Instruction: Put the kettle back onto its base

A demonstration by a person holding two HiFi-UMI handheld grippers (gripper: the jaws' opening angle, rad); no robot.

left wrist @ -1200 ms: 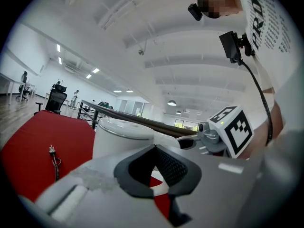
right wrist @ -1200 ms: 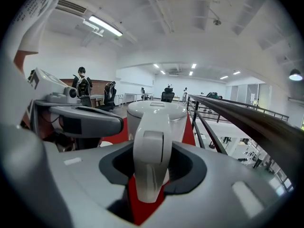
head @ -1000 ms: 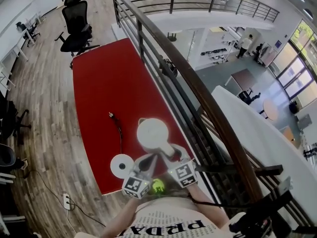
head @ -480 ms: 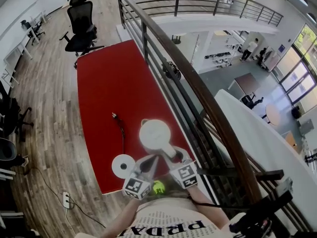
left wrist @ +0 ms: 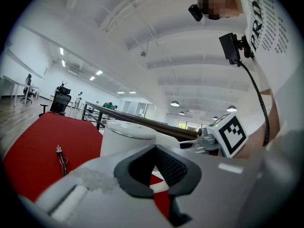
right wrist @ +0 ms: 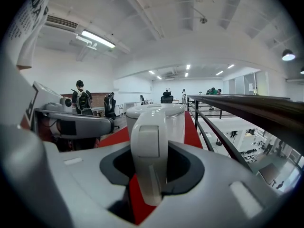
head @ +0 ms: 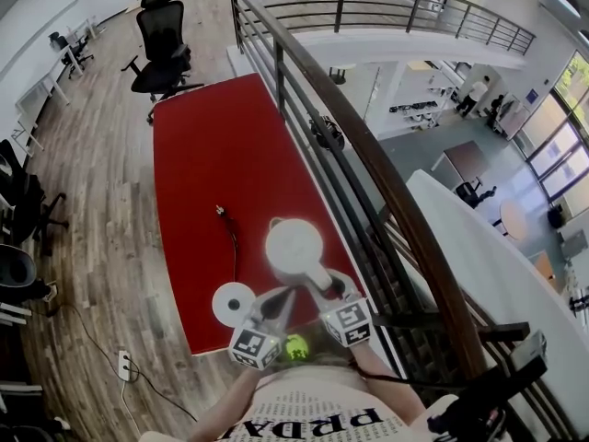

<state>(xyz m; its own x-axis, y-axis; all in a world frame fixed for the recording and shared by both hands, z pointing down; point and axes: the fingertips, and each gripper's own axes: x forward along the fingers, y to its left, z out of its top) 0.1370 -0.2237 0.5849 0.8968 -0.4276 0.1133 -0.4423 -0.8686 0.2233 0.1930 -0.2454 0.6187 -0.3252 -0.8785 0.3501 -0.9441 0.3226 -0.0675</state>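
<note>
The kettle [head: 294, 245] is upright over the near right part of the red desk [head: 202, 155], its handle turned back toward you. No view shows whether it rests on the desk or hangs just above it.

At the far left, the round white base [head: 233, 304] lies flat by the desk's near edge, toward the near left corner. It sits apart from the kettle, to its left and closer to you. The base's cord [head: 232, 242] runs away from you to a loose plug [head: 220, 211] near the desk's middle.

Your left gripper [left wrist: 154, 147] hovers between the base and the kettle. Its jaws are pressed together on nothing, and the kettle's body is just beyond their tips.

Your right gripper [right wrist: 153, 148] pinches the kettle's handle, a pad on either side, with the kettle's body straight ahead of it. Right of the kettle, the dark railing [head: 368, 173] runs along the desk's right edge.
</note>
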